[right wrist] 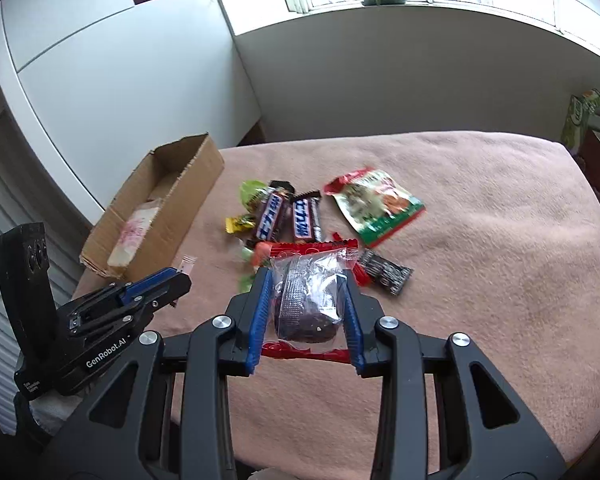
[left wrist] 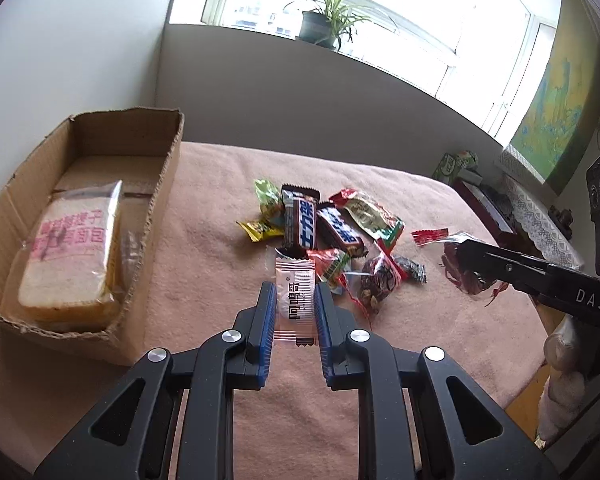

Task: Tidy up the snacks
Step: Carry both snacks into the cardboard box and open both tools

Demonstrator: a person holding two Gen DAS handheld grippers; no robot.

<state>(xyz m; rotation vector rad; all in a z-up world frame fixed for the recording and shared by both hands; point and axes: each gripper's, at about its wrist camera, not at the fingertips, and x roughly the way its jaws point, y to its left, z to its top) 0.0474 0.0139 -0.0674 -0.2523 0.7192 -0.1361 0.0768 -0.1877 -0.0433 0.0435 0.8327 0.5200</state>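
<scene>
A pile of wrapped snacks (left wrist: 332, 228) lies on the pink blanket (left wrist: 220, 240), among them two Snickers bars (right wrist: 288, 220). My left gripper (left wrist: 295, 300) is shut on a white and pink sachet (left wrist: 295, 292), held above the blanket in front of the pile. My right gripper (right wrist: 306, 300) is shut on a clear packet with red ends and a dark cake inside (right wrist: 306, 304). It shows at the right in the left wrist view (left wrist: 464, 256). An open cardboard box (left wrist: 100, 184) at the left holds a wrapped bread slice (left wrist: 70, 256).
A red and green snack pouch (right wrist: 376, 208) lies right of the bars. A white wall and cabinet stand behind the box. A window sill with a potted plant (left wrist: 324, 20) is at the back. A side table with clutter (left wrist: 500, 200) stands at the right.
</scene>
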